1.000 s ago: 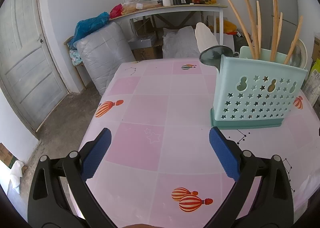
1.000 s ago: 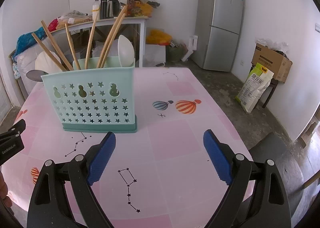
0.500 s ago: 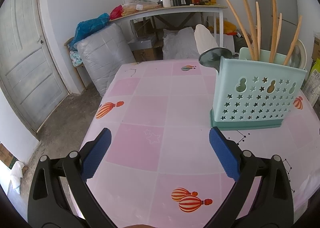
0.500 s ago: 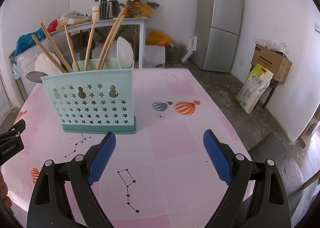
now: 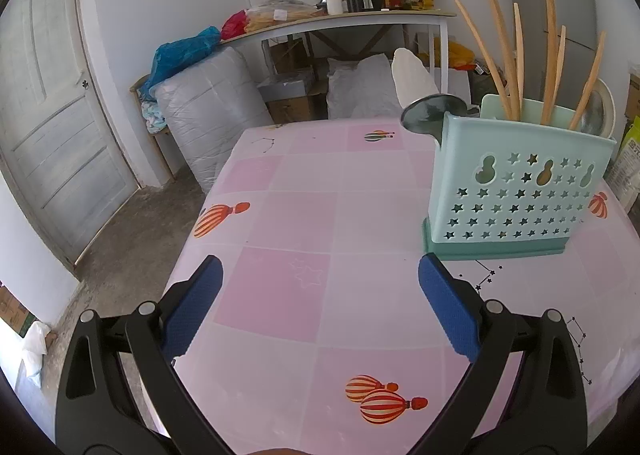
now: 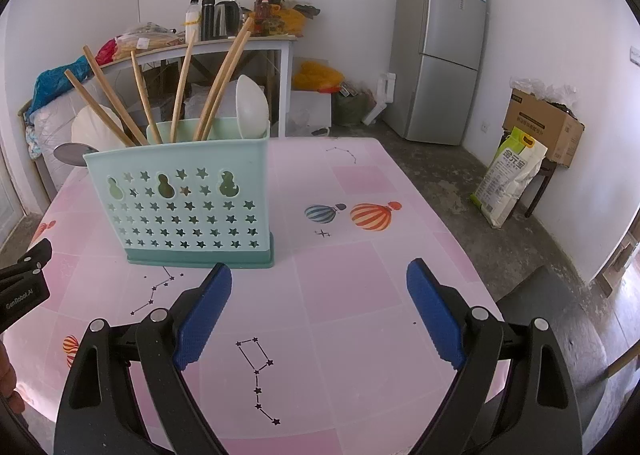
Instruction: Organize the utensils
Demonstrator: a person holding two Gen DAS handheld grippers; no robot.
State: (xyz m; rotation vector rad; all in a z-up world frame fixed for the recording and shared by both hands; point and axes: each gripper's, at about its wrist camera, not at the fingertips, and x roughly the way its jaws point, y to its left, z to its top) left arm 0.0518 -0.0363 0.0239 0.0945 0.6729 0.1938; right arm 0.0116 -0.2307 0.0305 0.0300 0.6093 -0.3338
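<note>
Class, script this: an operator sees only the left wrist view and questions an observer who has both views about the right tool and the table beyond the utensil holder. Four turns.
Operator: Is the right tool carrying anything?
Observer: No. The right tool is open and empty, over the tablecloth just in front of the utensil holder.
Operator: What is the round white thing at the holder's far end, past the chopsticks?
Observer: From the right wrist view it is a white spoon, standing bowl up in the end compartment beside the chopsticks.
</note>
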